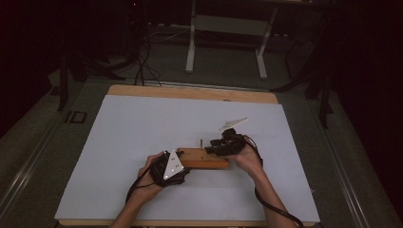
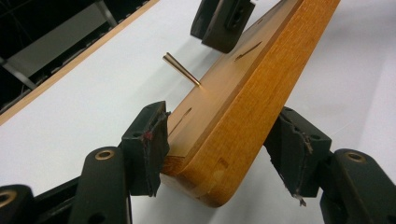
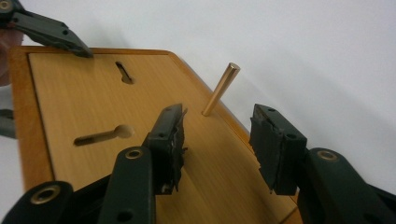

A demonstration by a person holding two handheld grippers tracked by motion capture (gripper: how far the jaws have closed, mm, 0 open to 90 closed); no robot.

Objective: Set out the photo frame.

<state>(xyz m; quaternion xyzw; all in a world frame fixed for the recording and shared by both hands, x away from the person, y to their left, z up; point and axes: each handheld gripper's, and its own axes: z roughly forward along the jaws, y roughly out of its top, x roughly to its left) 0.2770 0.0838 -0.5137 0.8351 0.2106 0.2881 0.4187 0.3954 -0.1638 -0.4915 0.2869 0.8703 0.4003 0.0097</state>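
High view: a flat rectangular board of honey-coloured wood lies near the front of the white sheet that covers the wooden table. The left gripper meets the board's left end; the right gripper is over its right part, beside one thin upright brass pin.

Left gripper view: the jaws straddle the rounded end of the board, the left pad against its edge, the right pad just clear of the other face, so the tongs stand apart around the wood without clamping it. Two narrow slots cut in the top face and the pin standing in that face are seen here. The right gripper's jaw hangs above the far end.

Right gripper view: the jaws are spread, nothing between the pads, the pin just ahead of the gap. Two keyhole-shaped slots are visible, a detail the high view does not resolve. The left gripper's jaw rests at the far corner.

Count: one board, one pin, two slots, two grippers.
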